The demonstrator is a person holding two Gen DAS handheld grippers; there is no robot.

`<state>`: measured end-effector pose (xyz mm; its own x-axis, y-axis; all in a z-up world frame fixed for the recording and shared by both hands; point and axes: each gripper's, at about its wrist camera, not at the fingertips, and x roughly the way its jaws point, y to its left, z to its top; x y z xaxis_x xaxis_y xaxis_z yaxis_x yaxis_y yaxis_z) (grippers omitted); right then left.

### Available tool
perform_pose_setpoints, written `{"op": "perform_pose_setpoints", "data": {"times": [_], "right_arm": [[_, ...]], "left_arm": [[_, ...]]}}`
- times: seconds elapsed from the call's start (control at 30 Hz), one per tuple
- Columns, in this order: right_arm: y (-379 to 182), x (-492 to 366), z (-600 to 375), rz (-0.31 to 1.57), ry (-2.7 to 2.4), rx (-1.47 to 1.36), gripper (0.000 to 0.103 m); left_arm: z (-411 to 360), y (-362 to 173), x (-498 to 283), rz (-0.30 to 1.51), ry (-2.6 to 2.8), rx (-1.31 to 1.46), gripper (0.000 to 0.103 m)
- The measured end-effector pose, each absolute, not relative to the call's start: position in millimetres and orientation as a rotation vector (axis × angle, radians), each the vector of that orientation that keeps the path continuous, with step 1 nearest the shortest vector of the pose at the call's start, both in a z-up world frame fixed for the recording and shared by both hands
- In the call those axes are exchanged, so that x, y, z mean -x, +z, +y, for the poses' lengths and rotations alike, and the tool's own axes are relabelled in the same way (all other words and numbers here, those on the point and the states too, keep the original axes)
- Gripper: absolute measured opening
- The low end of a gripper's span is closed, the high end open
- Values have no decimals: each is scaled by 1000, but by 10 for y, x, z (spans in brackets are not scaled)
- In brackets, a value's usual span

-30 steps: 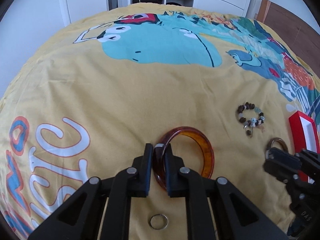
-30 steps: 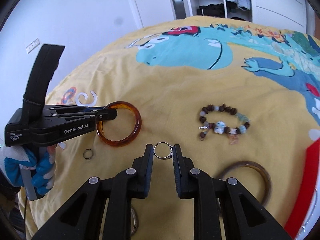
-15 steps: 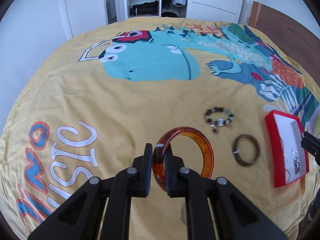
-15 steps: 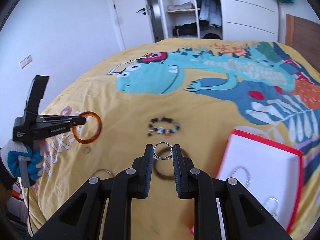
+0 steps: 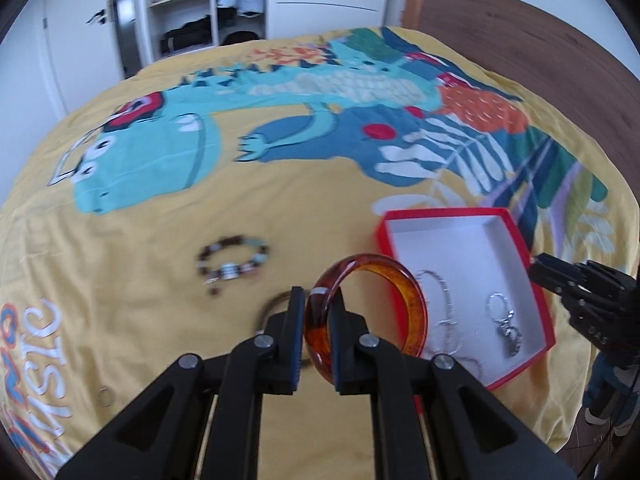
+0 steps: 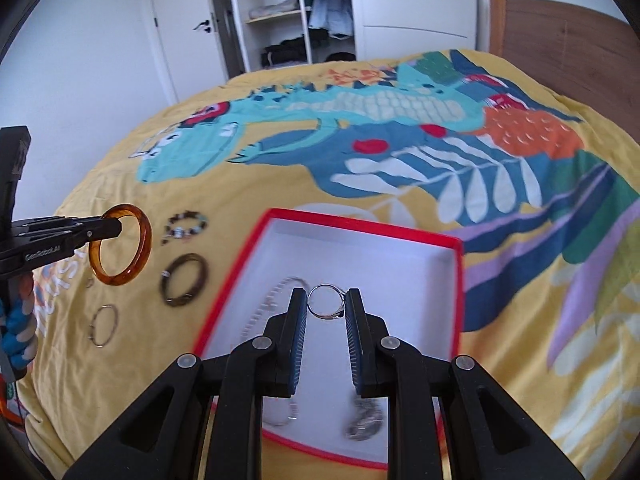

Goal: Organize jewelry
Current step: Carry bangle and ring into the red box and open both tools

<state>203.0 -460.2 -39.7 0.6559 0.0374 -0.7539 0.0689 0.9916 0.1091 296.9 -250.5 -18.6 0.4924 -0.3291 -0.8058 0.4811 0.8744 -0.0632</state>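
Over red box (image 6: 256, 236): right tongs (image 6: 326, 307) pinch ring (image 6: 325, 300); left tongs (image 5: 317, 312) clamp amber bangle (image 5: 412, 304).

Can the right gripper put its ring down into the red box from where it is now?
Probably yes: the right gripper holds the ring over the open red box, with only white floor beneath.

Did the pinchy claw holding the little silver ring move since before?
Yes. The right gripper, shut on the small silver ring, moved from above the dark brown bangle rightward to over the red-rimmed white box.
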Motion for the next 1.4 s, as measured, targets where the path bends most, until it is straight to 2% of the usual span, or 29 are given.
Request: {"op": "perform_pose_setpoints", "data": {"times": [0.37,0.8,1.2,1.4], "right_arm": [[-929,-2219,-5002,963,34,-105,19],[-1196,-2379,-4983,1022,67,13,19],[-1159,-2364,-4994,1045,41,23,23],[-856,-2154,-4986,1005,4,-12,28]], "left_arm": [[-3793,-762,-3004,954,-549,-353,10],[-3898,-1115,-3181,999,-492,-368,10],[-3792,-969,-3106,1024,-549,-268,12],[-3592,-496,-2833,966,-582,-217,21]]}}
